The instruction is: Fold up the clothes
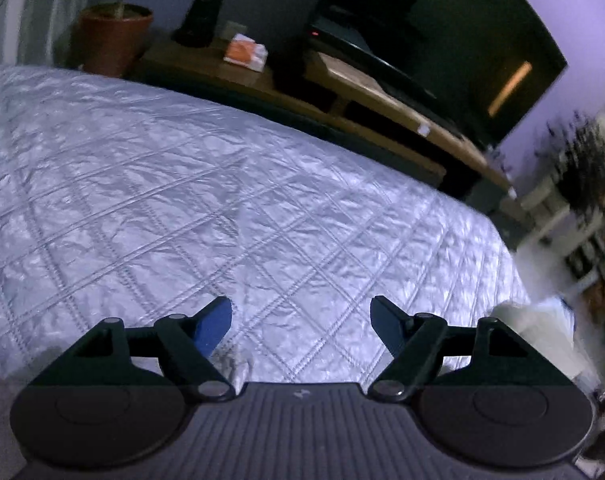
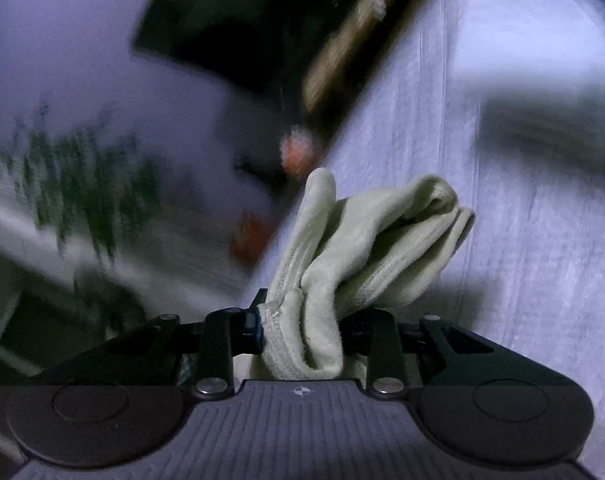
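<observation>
Two handheld tools work above a bed [image 1: 182, 168] spread with a pale quilted cover stitched in a diamond grid. The right tool [image 2: 300, 328] is clamped on a bundled cream knitted garment [image 2: 366, 248], its jaws drawn in against the ribbed, hemmed end of the cloth; the rest of the bundle stands up and fans out ahead of the tool, clear of the bed, over the cover near the bed's edge. Everything behind it is smeared by motion blur, so only a dark screen, a strip of wood and some green foliage can be made out.

The left tool [image 1: 301, 322] hangs over the near part of the bed with its jaws spread apart and nothing between them; one blue-faced finger [image 1: 214, 326] shows on the left side, a dark one on the right. A pale, blurred shape [image 1: 514, 316] sits at the bed's right edge, beside that tool; what it is cannot be told.

Beyond the bed's far edge runs a low wooden shelf unit [image 1: 382, 100] carrying a dark television [image 1: 442, 40], a small orange-and-white box [image 1: 246, 53] and a black device [image 1: 204, 12]. A terracotta plant pot [image 1: 114, 38] stands at the far left corner, and a leafy plant [image 1: 582, 168] blurs at the right.
</observation>
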The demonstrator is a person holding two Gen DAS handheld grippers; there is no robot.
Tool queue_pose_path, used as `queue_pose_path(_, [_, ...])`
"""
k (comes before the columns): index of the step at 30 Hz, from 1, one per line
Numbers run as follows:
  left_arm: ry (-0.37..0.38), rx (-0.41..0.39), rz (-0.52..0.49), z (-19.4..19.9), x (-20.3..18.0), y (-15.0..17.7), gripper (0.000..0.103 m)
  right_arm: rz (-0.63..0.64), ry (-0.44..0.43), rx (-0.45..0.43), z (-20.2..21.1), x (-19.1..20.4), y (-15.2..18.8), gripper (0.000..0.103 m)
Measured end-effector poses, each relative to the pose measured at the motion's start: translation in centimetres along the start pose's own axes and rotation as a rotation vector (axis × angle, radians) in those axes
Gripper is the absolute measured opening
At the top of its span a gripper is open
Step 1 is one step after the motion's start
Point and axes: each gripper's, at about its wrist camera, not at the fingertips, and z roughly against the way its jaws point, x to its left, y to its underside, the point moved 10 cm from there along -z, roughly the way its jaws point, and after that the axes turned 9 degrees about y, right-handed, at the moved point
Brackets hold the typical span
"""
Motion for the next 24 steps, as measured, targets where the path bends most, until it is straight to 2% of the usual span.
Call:
queue_pose_path(3, [0.019, 0.005, 0.018, -0.1, -0.1, 0.0, 0.073, -0.043, 0.003, -0.249, 4.6, -0.6, -6.9, 0.036])
queue_pose_path(5, [0.027, 0.013, 0.009, -0.2, -0.4, 0.2, 0.073, -0.094, 0.034, -0.354, 6.6, -2.1, -9.6, 0.037])
queue_pose_path(8, [0.039, 0.031, -0.011, -0.7, -1.1, 0.9, 0.073, -0.21, 0.18, -0.422, 6.1, -7.2, -11.1, 0.038])
queue_pose_path(10, [0.046, 0.041, -0.021, -0.8, -1.5, 1.4, 0.073, -0.283, 0.31, -0.388, 4.0, -11.3, -10.6, 0.042])
queue_pose_path(12, [0.053, 0.049, -0.027, -0.7, -1.8, 1.7, 0.073, -0.274, 0.374, -0.392, 2.6, -13.3, -10.4, 0.047])
queue_pose_path(13, [0.057, 0.051, -0.03, -0.7, -1.9, 1.8, 0.073, -0.257, 0.376, -0.405, 2.5, -12.9, -10.4, 0.051])
queue_pose_path(16, [0.061, 0.054, -0.039, -0.7, -2.2, 1.8, 0.074, -0.167, 0.428, -0.397, 3.0, -10.9, -10.4, 0.063])
queue_pose_path(18, [0.062, 0.058, -0.042, -0.8, -2.4, 1.9, 0.074, -0.1, 0.464, -0.425, 4.8, -9.6, -10.4, 0.067])
queue_pose_path(19, [0.063, 0.061, -0.044, -0.8, -2.4, 2.0, 0.074, -0.045, 0.522, -0.452, 6.0, -9.1, -10.3, 0.069])
queue_pose_path(22, [0.064, 0.069, -0.058, -0.6, -2.6, 2.4, 0.074, 0.206, 0.707, -0.568, 9.8, -6.9, -10.3, 0.069])
queue_pose_path(24, [0.067, 0.072, -0.071, -0.3, -2.9, 2.7, 0.075, 0.429, 0.737, -0.595, 9.5, -3.9, -10.3, 0.068])
